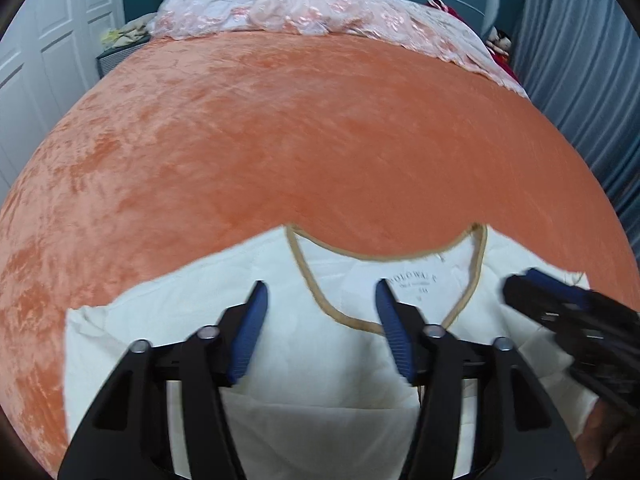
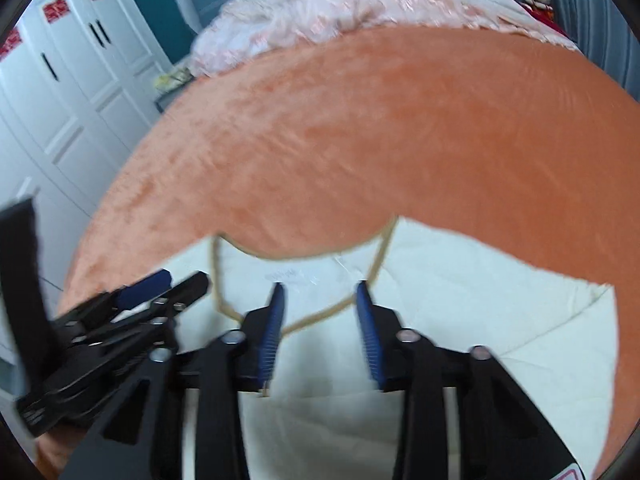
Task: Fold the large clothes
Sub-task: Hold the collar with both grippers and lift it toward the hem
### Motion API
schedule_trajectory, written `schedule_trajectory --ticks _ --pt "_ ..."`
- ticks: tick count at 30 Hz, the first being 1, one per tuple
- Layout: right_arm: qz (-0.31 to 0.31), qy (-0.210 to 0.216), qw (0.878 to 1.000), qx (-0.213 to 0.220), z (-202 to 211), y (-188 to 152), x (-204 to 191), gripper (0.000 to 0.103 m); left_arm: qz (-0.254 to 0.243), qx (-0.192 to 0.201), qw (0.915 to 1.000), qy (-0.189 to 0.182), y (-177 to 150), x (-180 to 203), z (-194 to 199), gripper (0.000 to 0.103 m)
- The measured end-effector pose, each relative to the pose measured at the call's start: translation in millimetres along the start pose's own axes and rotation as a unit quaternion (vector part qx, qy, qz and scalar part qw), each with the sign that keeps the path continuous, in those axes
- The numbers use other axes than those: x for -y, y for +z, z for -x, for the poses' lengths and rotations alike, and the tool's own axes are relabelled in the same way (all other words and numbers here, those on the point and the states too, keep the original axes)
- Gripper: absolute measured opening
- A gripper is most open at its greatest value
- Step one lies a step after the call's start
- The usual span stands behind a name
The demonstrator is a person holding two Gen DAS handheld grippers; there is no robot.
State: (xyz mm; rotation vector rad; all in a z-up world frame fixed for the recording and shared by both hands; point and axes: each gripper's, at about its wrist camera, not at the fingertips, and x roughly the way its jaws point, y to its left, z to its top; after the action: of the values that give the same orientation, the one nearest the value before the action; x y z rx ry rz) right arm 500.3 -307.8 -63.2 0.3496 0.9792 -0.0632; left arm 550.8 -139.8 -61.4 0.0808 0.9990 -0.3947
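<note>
While both my claws hang spread wide and empty above the cream shirt (image 1: 320,360), I judge the fold not yet begun. It lies flat at the near edge of the bed, on the orange plush blanket (image 1: 280,140), neckline toward the far end. My left gripper (image 1: 320,304) sits over the collar's left curve; my right gripper (image 2: 320,304) sits over its lower curve. Next I would pinch each shoulder and carry it across. Thin, limp woven cotton, tan-piped neckline (image 1: 316,296); the blanket's nap may drag it.
</note>
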Motion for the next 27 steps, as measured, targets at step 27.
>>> schedule_trajectory --ticks 27 --pt "0.039 -0.014 0.999 0.014 -71.6 -24.9 -1.8 0.000 -0.011 0.023 0.9993 0.028 -24.0 9.3 -56.8 0.000"
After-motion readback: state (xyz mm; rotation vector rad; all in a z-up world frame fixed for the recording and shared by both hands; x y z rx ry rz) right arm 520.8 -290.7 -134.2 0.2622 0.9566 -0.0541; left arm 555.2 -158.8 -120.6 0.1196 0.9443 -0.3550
